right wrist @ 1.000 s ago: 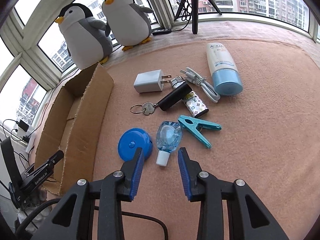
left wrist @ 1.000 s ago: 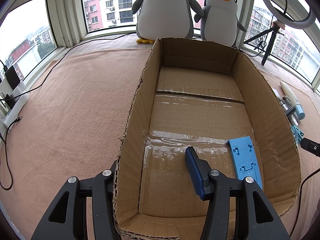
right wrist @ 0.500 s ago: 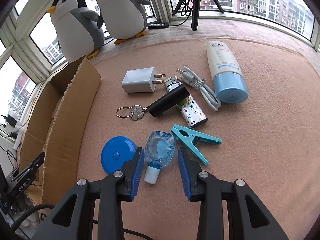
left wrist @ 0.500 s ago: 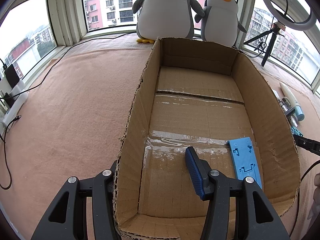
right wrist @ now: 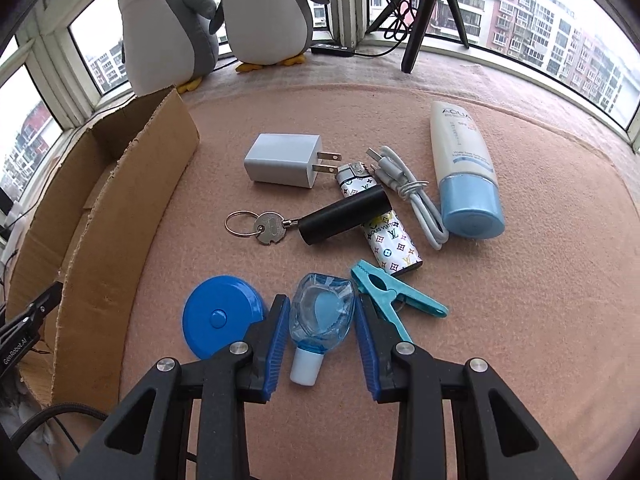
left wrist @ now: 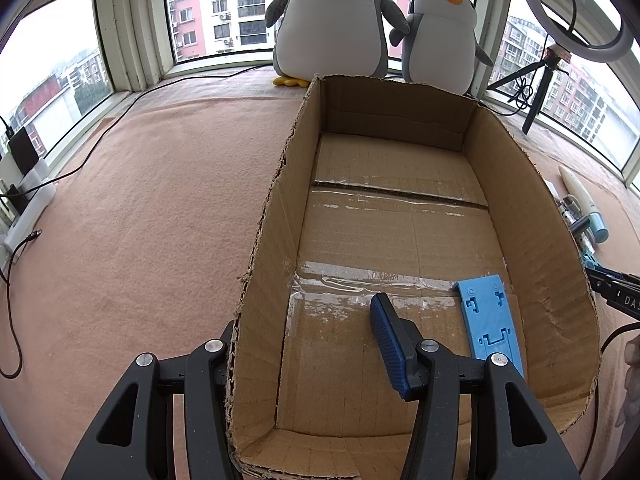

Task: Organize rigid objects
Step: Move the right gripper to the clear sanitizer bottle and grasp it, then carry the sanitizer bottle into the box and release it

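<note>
Right gripper [right wrist: 322, 334] has advanced, straddling small bottle [right wrist: 320, 320]; box [left wrist: 532, 216] unseen

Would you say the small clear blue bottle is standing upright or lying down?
Lying down. The small blue bottle rests flat on the mat, white cap pointing toward the camera, between the open right gripper.

Pink carpet [left wrist: 160, 208] meets bay windows [left wrist: 216, 8] (grey daylight, apartment blocks outside).

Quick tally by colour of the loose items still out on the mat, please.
Blue or part-blue: 4 — tape measure, small bottle, clothespin, lotion tube
White or grey: 2 — charger plug, USB cable
Black: 1 — cylinder
Patterned: 1 — lighter
Metal: 1 — key
Total: 9
</note>
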